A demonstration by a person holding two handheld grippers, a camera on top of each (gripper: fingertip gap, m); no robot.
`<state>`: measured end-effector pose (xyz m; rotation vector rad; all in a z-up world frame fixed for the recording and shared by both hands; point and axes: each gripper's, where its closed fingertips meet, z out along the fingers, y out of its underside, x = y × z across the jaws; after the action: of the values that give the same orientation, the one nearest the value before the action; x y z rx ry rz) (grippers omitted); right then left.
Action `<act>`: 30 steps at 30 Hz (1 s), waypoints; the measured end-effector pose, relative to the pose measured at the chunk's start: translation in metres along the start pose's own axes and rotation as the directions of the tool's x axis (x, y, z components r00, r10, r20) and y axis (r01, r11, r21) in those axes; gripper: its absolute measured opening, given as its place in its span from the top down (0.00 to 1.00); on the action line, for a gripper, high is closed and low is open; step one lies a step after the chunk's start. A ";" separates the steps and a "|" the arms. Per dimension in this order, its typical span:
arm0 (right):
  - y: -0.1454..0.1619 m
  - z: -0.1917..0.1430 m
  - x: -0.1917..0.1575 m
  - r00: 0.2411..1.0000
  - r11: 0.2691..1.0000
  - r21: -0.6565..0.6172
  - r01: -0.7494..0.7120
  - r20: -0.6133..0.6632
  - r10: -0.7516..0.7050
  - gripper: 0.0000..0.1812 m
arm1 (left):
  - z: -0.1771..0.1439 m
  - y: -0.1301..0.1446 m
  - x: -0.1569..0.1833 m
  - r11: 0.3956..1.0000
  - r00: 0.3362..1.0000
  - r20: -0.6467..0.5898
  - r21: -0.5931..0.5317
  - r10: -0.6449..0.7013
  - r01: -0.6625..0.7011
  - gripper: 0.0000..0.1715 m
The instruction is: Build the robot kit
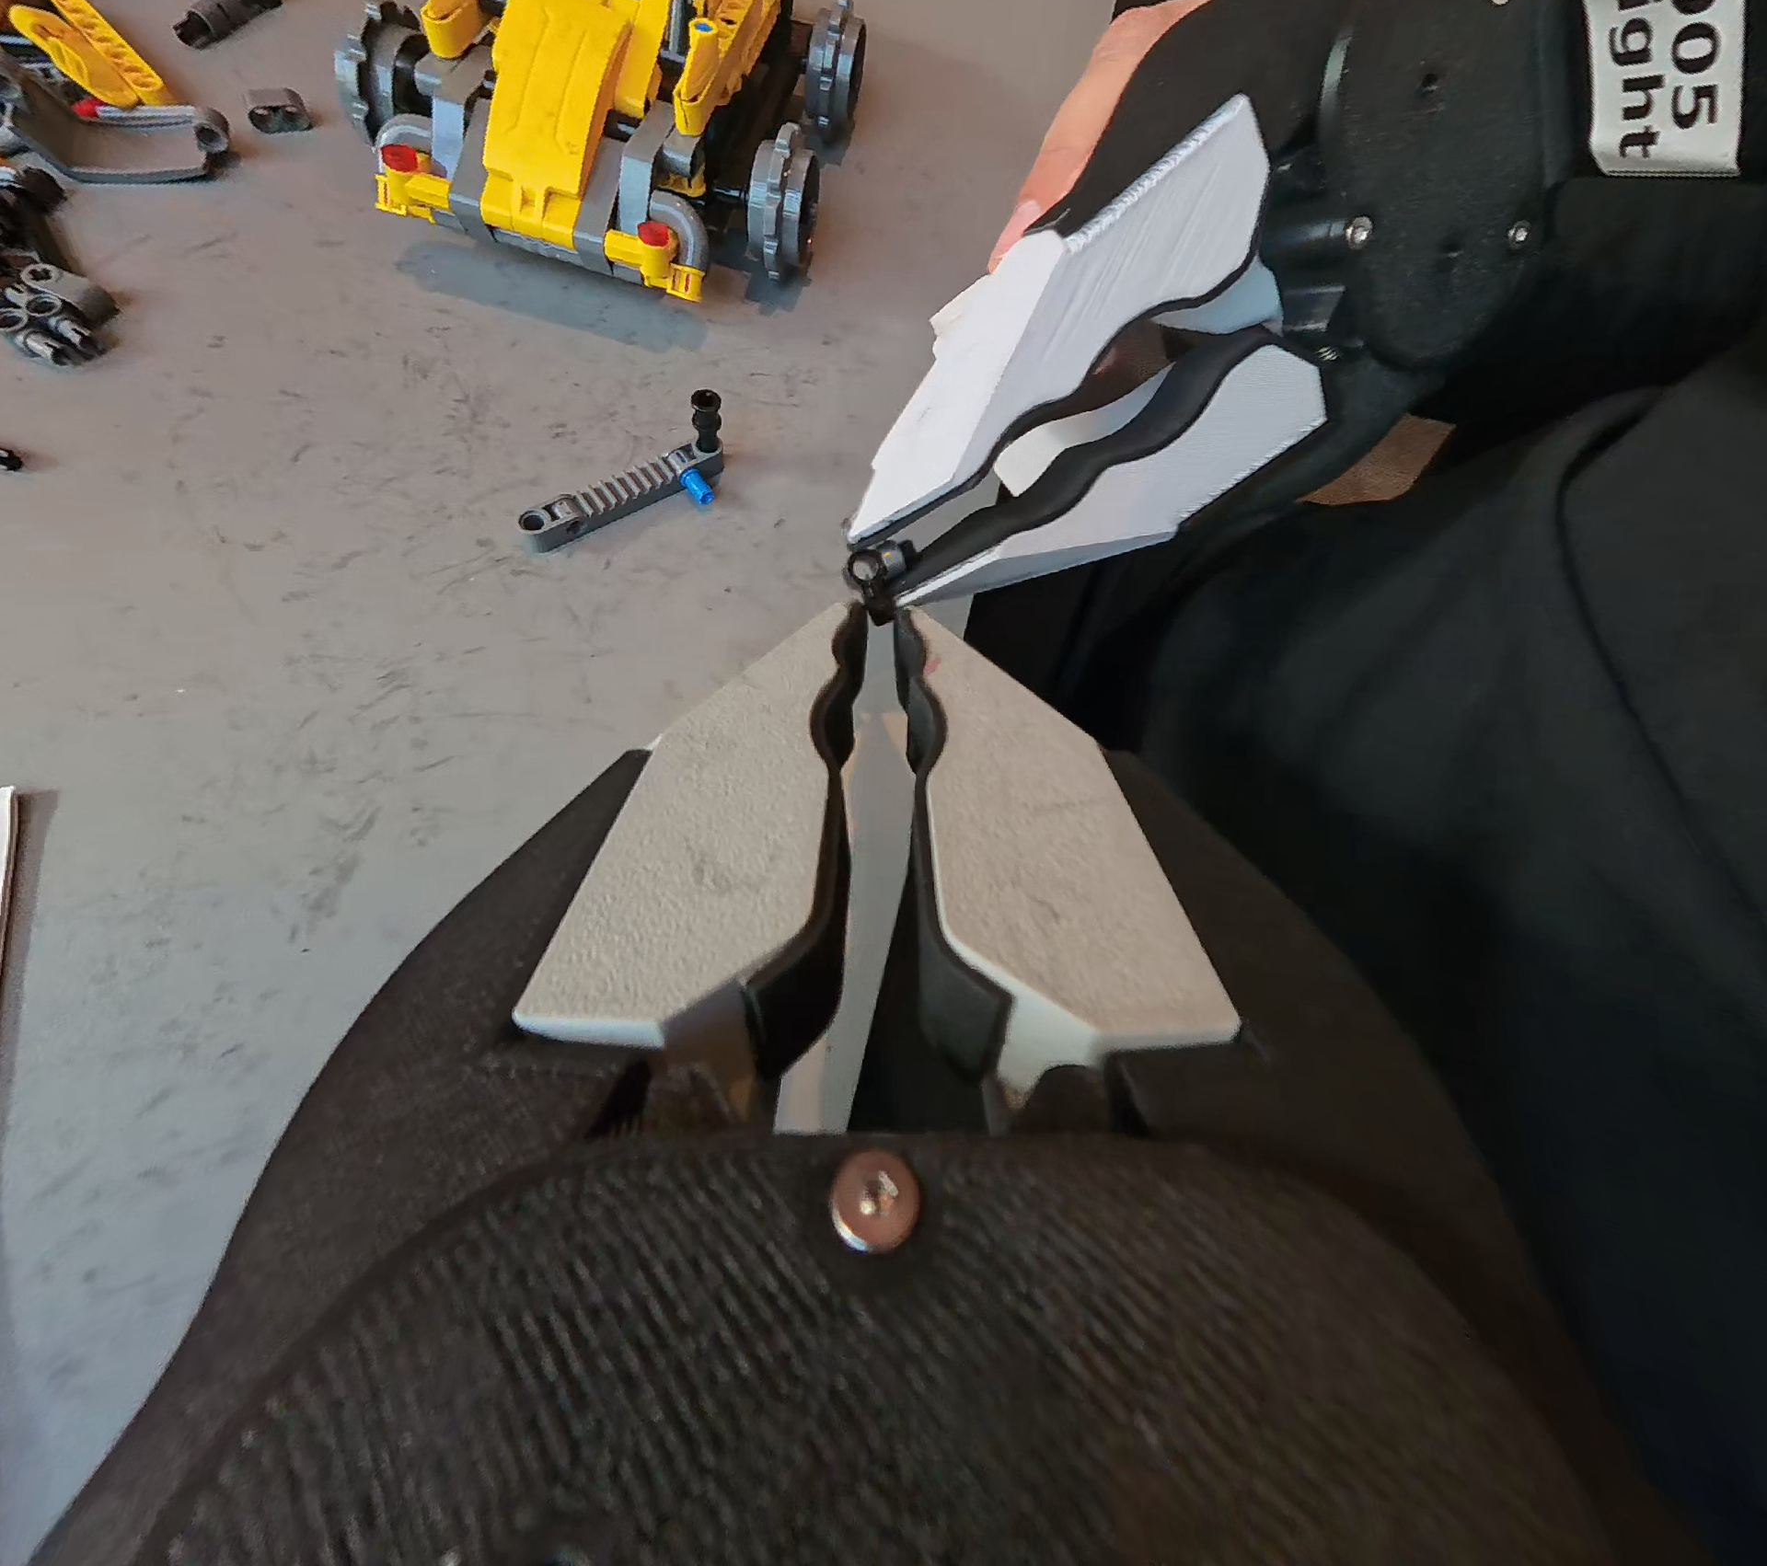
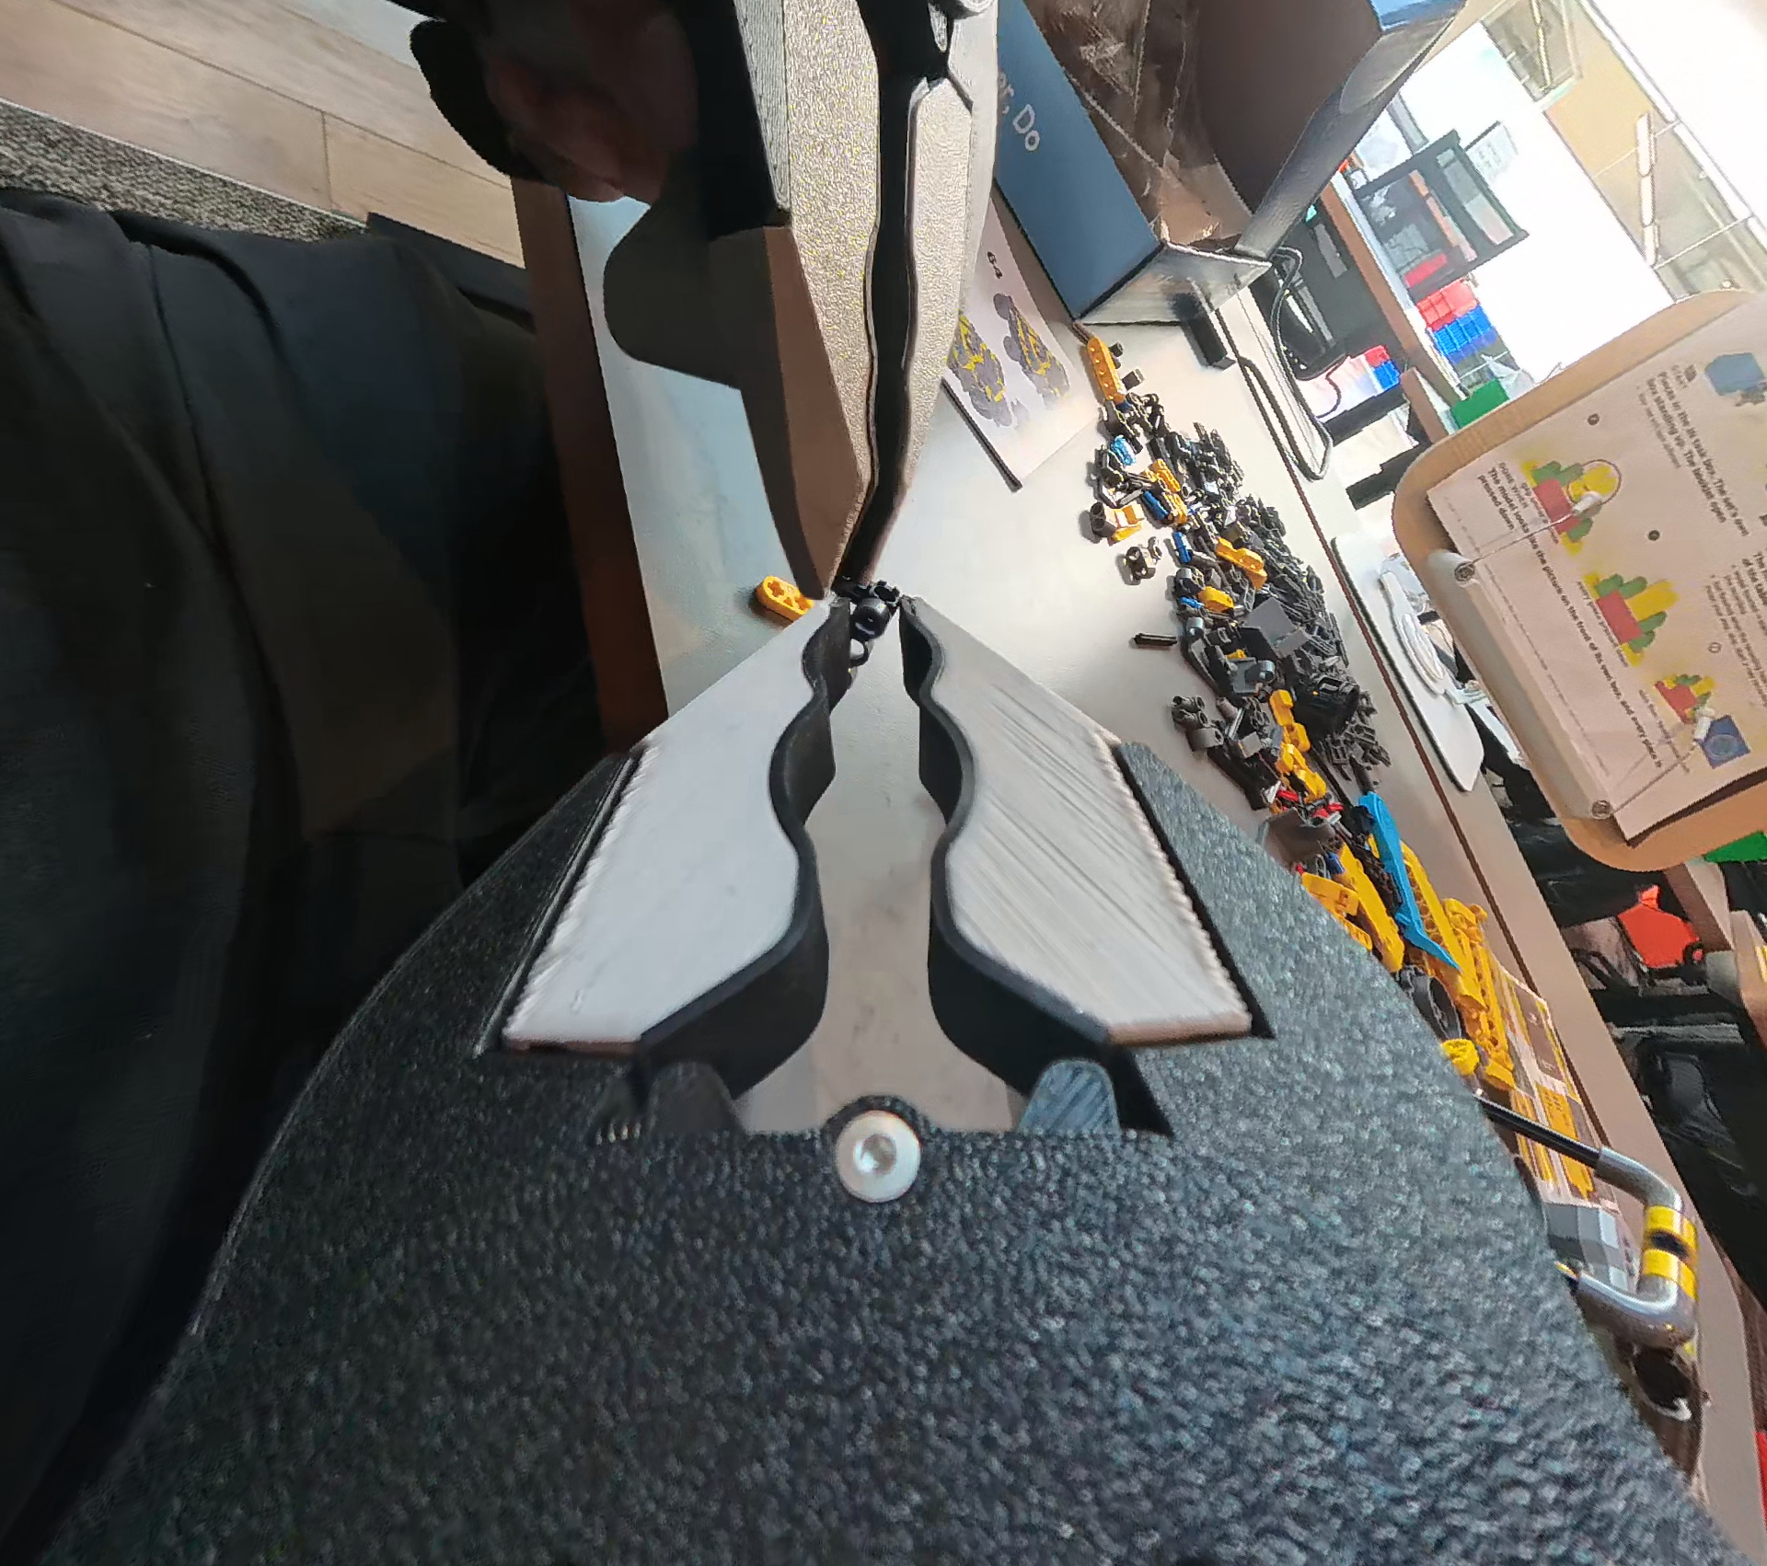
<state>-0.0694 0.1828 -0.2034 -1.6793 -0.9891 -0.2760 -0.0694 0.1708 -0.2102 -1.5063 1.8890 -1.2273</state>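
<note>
Grippers left (image 1: 878, 623) and right (image 1: 884, 559) both pinch one small black connector (image 1: 878, 572) together.

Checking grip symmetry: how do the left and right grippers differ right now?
Left gripper has speckled grey fingers; right gripper has ribbed white ones. Left's jaws are nearly together; right's stand slightly wider. Both pinch the same small black connector, tips meeting.

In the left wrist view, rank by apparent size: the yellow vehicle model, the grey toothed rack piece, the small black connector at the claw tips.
1. Yellow vehicle model, plainly largest.
2. Grey toothed rack piece.
3. Small black connector, smallest even though nearest the camera.
</note>
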 end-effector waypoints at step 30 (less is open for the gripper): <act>-0.012 -0.009 -0.006 0.966 0.977 0.075 -0.201 0.183 0.184 0.89 | -0.014 -0.013 0.015 0.962 0.975 0.018 0.155 0.223 -0.223 0.99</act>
<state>-0.0787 0.1729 -0.1958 -1.7207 -0.9432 0.0472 -0.0781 0.1616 -0.1892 -1.1765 1.8562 -1.2377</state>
